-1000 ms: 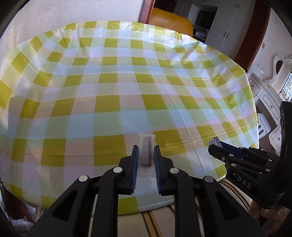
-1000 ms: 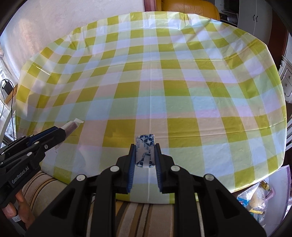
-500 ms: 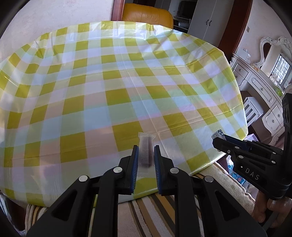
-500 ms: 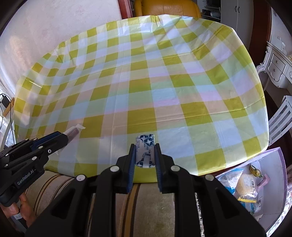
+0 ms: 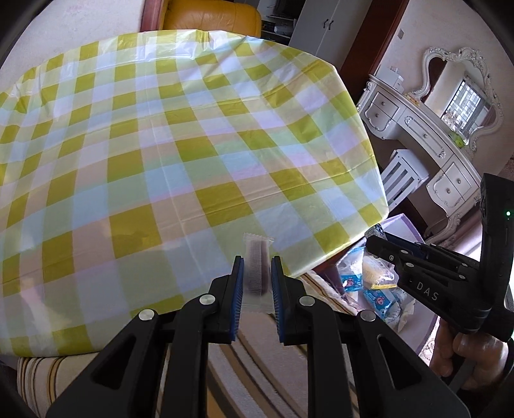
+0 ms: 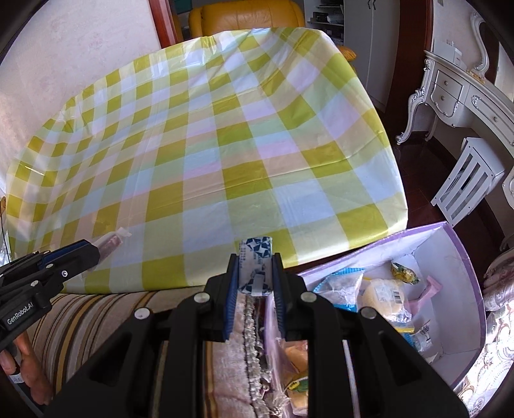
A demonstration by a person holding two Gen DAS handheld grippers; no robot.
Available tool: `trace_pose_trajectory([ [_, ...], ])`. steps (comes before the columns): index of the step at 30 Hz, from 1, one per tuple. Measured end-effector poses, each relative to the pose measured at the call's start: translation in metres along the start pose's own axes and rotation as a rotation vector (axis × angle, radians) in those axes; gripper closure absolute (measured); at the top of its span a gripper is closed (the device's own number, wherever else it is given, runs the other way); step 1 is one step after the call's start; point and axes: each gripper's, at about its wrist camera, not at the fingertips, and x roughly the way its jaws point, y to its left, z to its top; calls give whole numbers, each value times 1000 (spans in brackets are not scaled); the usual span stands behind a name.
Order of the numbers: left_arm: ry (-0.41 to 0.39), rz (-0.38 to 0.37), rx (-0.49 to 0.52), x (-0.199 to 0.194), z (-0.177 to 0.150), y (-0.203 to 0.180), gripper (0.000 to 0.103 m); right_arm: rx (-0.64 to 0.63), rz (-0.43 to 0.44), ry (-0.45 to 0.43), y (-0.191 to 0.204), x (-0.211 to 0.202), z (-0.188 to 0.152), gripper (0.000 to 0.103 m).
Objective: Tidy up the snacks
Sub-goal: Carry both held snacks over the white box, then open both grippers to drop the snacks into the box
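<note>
ornate white dresser (image 5: 427, 144), orange armchair (image 6: 247, 16)

Right gripper (image 5: 374, 242), side of body: "DAS", white letters
Left gripper (image 6: 93, 252), side of body: "GenRobot.AI", white letters
Yellow snack pack (image 6: 387, 294) in box (image 6: 462, 257): barcode label, digits too small to read
Other wrappers: print unreadable

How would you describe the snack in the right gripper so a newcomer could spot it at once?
Start at the big table under the yellow-and-white checked plastic cloth; below its near edge the right gripper is shut on a small white packet printed with dark blue triangles. The clear-wrapped brown snack bar in the left gripper has no print, and the other snacks lie in the lilac-rimmed white box.
</note>
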Motion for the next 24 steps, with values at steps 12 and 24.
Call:
trace_pose_trajectory([
  [12,95,-122,82,29,-9,-73,86,112,-128,13,-77,-13,-31,83],
  [24,203,-228,109,53,-22,-118,86,170,-273,2,-122,-27,-51,83],
])
